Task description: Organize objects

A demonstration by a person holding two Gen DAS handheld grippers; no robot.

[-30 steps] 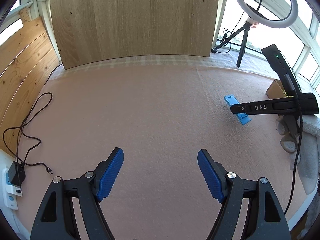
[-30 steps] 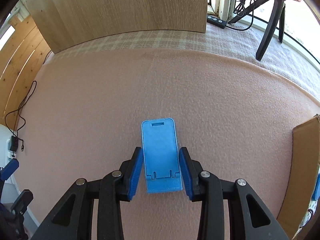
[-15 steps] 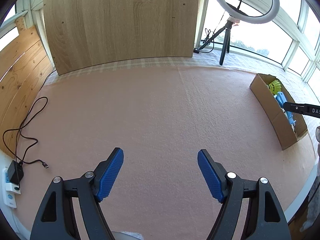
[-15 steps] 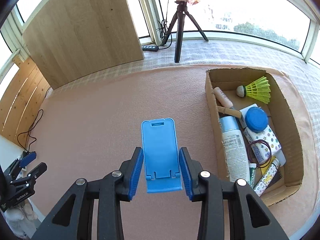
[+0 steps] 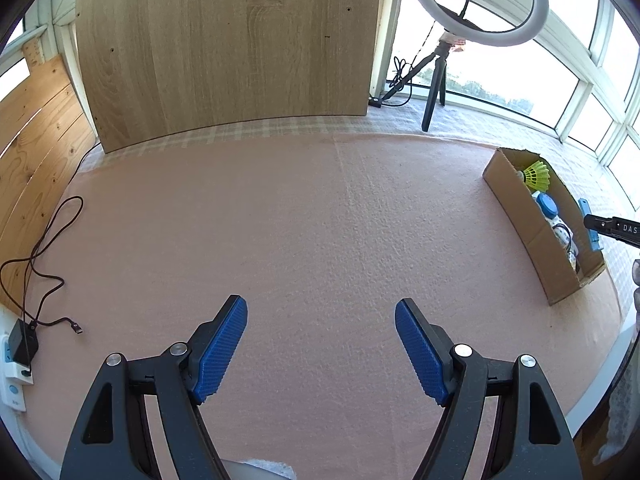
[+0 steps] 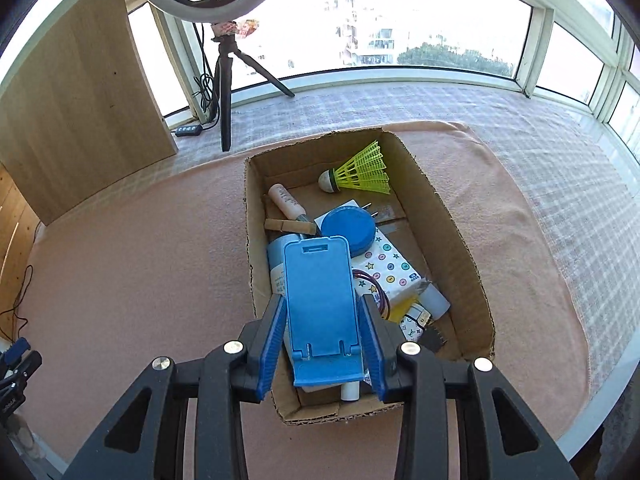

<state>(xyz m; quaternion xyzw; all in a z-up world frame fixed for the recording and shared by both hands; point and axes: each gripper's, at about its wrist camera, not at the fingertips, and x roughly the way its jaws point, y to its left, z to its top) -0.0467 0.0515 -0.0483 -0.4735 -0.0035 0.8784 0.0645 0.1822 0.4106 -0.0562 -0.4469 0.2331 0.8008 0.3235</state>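
My right gripper (image 6: pixel 323 300) is shut on a blue phone stand (image 6: pixel 322 300) and holds it above the near end of an open cardboard box (image 6: pixel 460 240). The box holds a yellow shuttlecock (image 6: pixel 362 168), a blue round lid (image 6: pixel 348 230), a patterned tissue pack (image 6: pixel 390 270), a tube, a clothespin and other small items. My left gripper (image 5: pixel 320 350) is open and empty over the pink cloth (image 5: pixel 300 220). In the left wrist view the box (image 5: pixel 532 220) stands at the far right, with the right gripper (image 5: pixel 612 228) and the stand (image 5: pixel 590 226) above it.
A ring light on a tripod (image 6: pixel 224 80) stands behind the box by the window. A wooden panel (image 5: pixel 228 48) leans at the back. A black cable and charger (image 5: pixel 36 264) lie at the left edge. The table's edge runs close on the right.
My right gripper has carried the phone stand from the bare cloth rightward to above the box. The left gripper has stayed open, its view turning slightly.
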